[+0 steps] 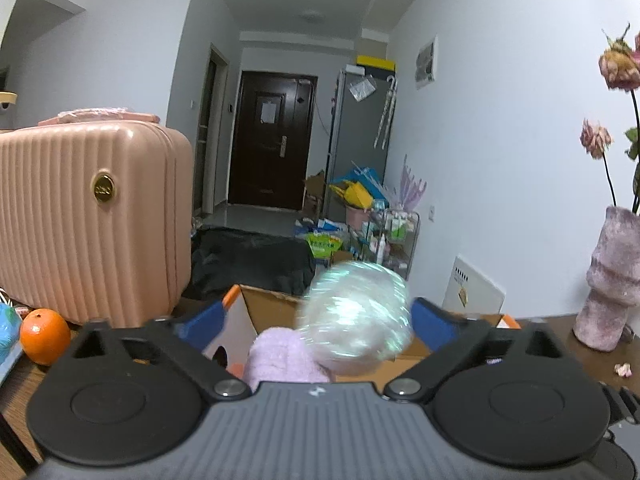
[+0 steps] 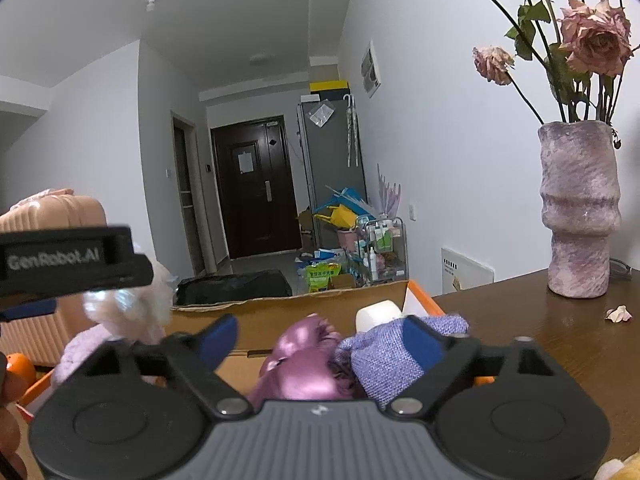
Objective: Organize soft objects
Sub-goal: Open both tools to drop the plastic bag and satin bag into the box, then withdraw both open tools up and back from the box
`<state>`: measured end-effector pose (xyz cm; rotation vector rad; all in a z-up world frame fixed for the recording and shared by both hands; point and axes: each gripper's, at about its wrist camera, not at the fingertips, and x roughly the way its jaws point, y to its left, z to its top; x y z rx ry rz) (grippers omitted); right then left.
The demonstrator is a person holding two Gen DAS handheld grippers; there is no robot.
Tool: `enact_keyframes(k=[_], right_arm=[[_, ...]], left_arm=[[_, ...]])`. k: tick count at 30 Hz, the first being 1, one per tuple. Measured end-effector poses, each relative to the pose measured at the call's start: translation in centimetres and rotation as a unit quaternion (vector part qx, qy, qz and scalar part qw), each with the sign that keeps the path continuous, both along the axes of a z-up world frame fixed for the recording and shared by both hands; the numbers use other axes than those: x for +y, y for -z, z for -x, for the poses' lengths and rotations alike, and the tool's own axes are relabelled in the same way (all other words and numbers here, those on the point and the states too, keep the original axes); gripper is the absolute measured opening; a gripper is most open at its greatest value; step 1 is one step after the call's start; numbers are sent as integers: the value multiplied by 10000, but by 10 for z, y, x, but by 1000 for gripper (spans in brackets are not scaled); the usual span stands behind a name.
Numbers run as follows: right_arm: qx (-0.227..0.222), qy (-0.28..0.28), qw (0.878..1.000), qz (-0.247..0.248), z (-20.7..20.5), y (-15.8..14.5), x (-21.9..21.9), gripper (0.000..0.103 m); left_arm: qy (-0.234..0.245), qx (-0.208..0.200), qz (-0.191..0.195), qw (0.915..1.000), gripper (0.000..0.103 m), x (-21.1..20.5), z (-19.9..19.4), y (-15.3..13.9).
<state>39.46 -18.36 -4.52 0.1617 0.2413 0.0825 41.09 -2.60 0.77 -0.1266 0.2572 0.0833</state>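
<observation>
In the left wrist view my left gripper [image 1: 320,316] is wide open above a cardboard box [image 1: 272,304]. Between its fingers a blurred, shiny white soft ball [image 1: 356,316] is in the air, touching neither pad, with a lilac plush [image 1: 280,356] below it. In the right wrist view my right gripper [image 2: 324,340] is open over the same box [image 2: 288,308], holding nothing. A shiny purple satin piece [image 2: 304,360] and a lavender knit piece [image 2: 384,352] lie just under it. The left gripper's body [image 2: 68,256] shows at the left, with the white ball and lilac plush [image 2: 124,312] below it.
A pink suitcase [image 1: 88,216] stands left of the box, with an orange [image 1: 44,336] beside it. A fuzzy purple vase of dried roses [image 2: 580,216] stands on the brown table [image 2: 540,332] to the right. A petal [image 2: 618,314] lies near it.
</observation>
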Motion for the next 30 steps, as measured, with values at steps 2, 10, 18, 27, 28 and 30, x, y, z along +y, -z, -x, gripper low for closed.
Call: enact_keyframes(k=[2, 10, 18, 27, 28, 30], right_arm=[[-13, -16, 10000, -10, 1, 0, 0, 102], [1, 8, 10000, -19, 1, 1, -1, 103], [-128, 48, 9999, 72, 10, 0, 1, 103], [-187, 88, 9996, 192, 30, -1, 2, 103], [-194, 93, 9996, 207, 33, -1, 2, 103], [-212, 107, 9994, 242, 39, -1, 2, 103]], left_arm=[[-11, -32, 0, 10000, 103, 0, 2, -1], [-33, 2, 70, 10000, 103, 0, 2, -2], [-47, -89, -4, 9999, 103, -5, 14, -5], [-183, -99, 43, 9998, 103, 1, 36, -8], [-198, -89, 34, 9998, 103, 1, 38, -8], [-230, -58, -15, 9997, 103, 2, 42, -7]])
